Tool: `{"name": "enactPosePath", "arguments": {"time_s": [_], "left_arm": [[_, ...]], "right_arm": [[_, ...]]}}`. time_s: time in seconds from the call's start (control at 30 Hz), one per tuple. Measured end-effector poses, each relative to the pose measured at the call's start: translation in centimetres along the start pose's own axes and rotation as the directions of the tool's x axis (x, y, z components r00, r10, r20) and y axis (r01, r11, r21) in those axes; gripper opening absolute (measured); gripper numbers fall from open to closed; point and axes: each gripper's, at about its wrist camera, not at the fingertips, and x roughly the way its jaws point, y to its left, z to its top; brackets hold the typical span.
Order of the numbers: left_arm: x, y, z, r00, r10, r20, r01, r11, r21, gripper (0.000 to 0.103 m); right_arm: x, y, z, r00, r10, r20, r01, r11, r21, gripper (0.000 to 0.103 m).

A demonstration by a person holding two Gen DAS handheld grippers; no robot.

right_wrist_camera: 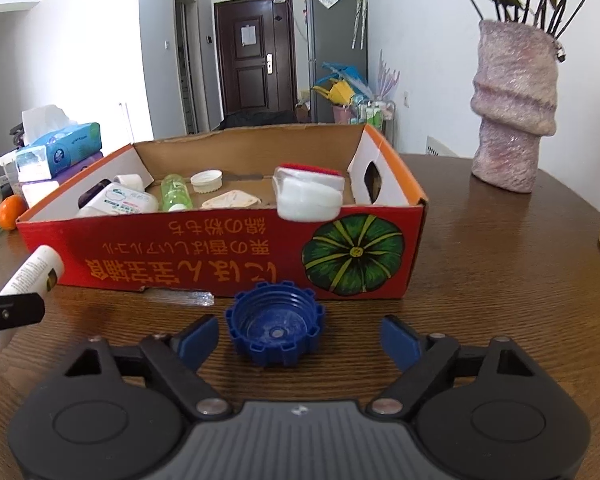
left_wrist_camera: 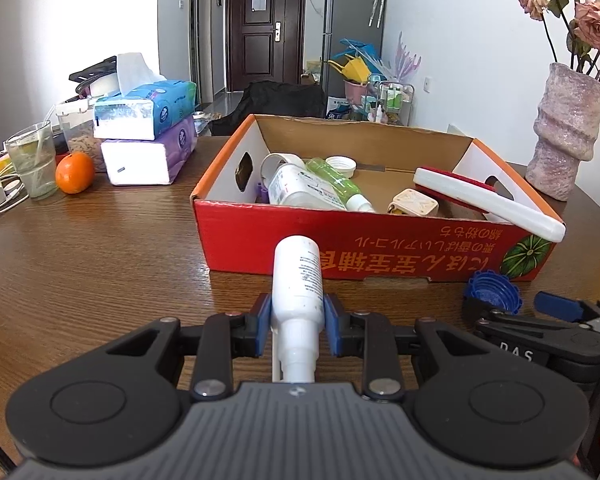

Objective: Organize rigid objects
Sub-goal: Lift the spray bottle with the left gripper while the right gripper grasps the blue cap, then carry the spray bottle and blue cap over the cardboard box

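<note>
Round wooden table [right_wrist_camera: 480, 280], dark grain, beneath both claws. Ahead of both claws: red cardboard box [right_wrist_camera: 228, 256], open-topped, printed with yellow script and a green pumpkin, holding white and green bottles, a white cap, a cream square piece and a white brush with red pad leaning over the near wall. Far right of box: pink textured vase [right_wrist_camera: 512, 120] with dried roses. Far left: stacked tissue packs [left_wrist_camera: 148, 136], an orange [left_wrist_camera: 75, 172], a glass.

Left gripper [left_wrist_camera: 297, 322]: blue pads pressed against a white cylindrical spray bottle [left_wrist_camera: 298, 276], smooth plastic, base pointing forward toward the box wall, nozzle end back toward the camera.

Right gripper [right_wrist_camera: 300, 338]: jaws spread wide, touching nothing. Between the blue fingers [right_wrist_camera: 400, 340], nearer the left one: blue ridged plastic bottle cap [right_wrist_camera: 276, 330], lying open side up on the table, clear of both pads, just short of the box.
</note>
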Motion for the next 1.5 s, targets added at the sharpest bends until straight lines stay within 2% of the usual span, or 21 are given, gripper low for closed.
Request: {"name": "enactPosePath", "arguments": {"time_s": [0.13, 0.23, 0.27, 0.3, 0.5, 0.83, 1.5], "left_arm": [[0.3, -0.1, 0.1, 1.0, 0.0, -0.003, 0.0, 1.0, 0.0, 0.029], [0.5, -0.2, 0.2, 1.0, 0.0, -0.004, 0.0, 1.0, 0.001, 0.029], [0.5, -0.2, 0.2, 1.0, -0.001, -0.003, 0.001, 1.0, 0.0, 0.029], [0.5, -0.2, 0.3, 1.0, -0.001, -0.003, 0.001, 1.0, -0.001, 0.029], [0.2, 0.0, 0.3, 1.0, -0.008, 0.003, 0.008, 1.0, -0.001, 0.029], [-0.5, 0.6, 0.8, 1.0, -0.016, 0.021, 0.016, 1.0, -0.012, 0.029], [-2.3, 0.7, 3.5, 0.994, -0.031, 0.104, 0.033, 0.999, -0.024, 0.029]], "right_arm": [[0.7, 0.0, 0.3, 1.0, 0.005, -0.012, -0.005, 1.0, 0.003, 0.075], [1.0, 0.0, 0.5, 1.0, 0.005, -0.012, -0.005, 1.0, -0.003, 0.064], [1.1, 0.0, 0.6, 1.0, 0.009, -0.009, -0.009, 1.0, -0.005, 0.054], [1.0, 0.0, 0.6, 1.0, 0.016, -0.005, -0.016, 1.0, -0.007, 0.053], [-0.1, -0.1, 0.4, 0.998, 0.022, 0.065, -0.022, 1.0, -0.004, 0.052], [-2.7, 0.9, 0.2, 0.992, 0.039, 0.124, -0.033, 0.998, -0.049, 0.052], [-7.3, 2.7, 2.0, 0.963, 0.112, 0.245, -0.09, 0.991, -0.098, 0.052]]}}
